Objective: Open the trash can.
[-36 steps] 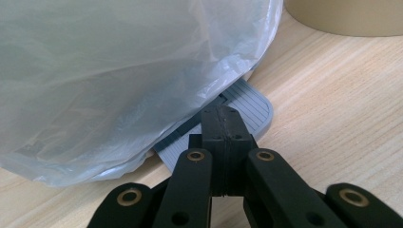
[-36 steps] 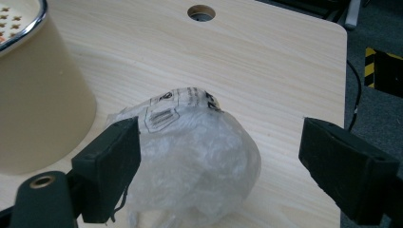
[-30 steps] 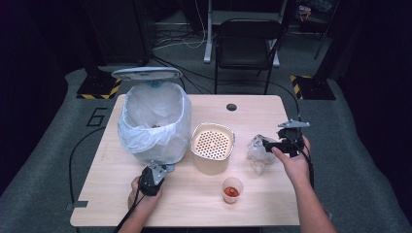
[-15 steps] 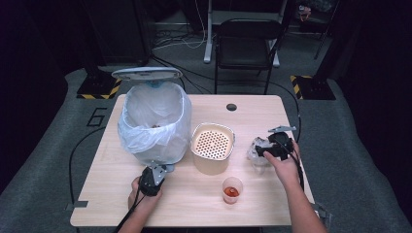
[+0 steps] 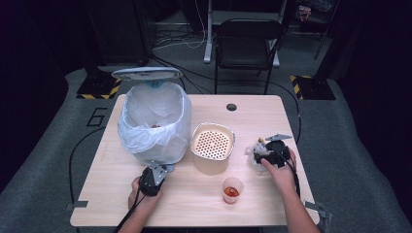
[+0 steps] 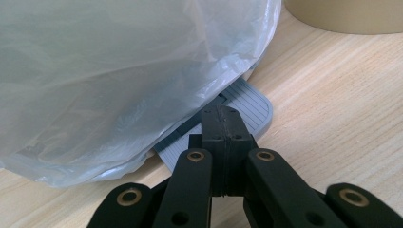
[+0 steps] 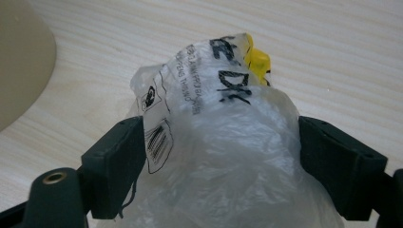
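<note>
A crumpled clear plastic bag with black print and something yellow inside lies on the wooden table at the right. My right gripper straddles it from above. Its jaws have just been closing and stand at the bag's two sides without squeezing it. In the high view the right gripper covers most of the bag. My left gripper is shut and empty, with its tips resting on the grey ribbed pedal of the bin.
The bin is lined with a translucent bag and its lid stands up. A beige perforated container sits mid-table. A small clear cup with something red in it stands near the front edge. A chair is behind the table.
My right hand has come down and leftward onto the plastic bag, and its jaws have narrowed around it. The left hand has stayed on the pedal.
</note>
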Demonstrator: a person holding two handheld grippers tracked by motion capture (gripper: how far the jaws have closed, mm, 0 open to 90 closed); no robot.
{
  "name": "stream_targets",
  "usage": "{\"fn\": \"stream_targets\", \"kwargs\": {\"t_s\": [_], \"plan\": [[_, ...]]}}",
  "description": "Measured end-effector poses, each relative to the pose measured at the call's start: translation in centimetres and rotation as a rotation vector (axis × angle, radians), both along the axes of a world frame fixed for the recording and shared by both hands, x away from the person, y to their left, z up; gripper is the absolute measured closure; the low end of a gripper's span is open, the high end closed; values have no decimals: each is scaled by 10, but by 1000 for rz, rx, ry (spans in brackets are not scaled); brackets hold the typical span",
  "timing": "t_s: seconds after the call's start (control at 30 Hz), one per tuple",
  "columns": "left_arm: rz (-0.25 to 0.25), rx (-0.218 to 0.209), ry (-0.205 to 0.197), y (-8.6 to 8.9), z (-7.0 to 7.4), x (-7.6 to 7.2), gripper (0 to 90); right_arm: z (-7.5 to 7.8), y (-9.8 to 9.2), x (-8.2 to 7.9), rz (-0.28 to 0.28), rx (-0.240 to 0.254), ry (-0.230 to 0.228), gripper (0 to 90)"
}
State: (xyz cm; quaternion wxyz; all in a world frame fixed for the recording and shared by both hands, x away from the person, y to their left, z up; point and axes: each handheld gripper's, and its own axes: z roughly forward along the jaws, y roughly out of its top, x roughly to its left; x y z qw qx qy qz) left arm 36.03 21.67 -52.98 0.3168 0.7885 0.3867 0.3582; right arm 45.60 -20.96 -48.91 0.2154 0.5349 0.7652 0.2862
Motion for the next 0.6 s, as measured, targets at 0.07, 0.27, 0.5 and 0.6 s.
{"fn": "stream_targets", "kwargs": {"t_s": [0.07,0.27,0.5,0.6], "plan": [[0,1,-1,0,0,0,900,-3,-1,1,10,3,7,195],[4,2,-9,0,-1,0,900,-10,0,-1,12,-1,6,242],[4,1,-5,-1,-1,0,900,-18,0,-3,16,-23,-11,325],[8,1,-13,-2,-1,0,900,-21,0,-3,14,-28,-15,337]]}}
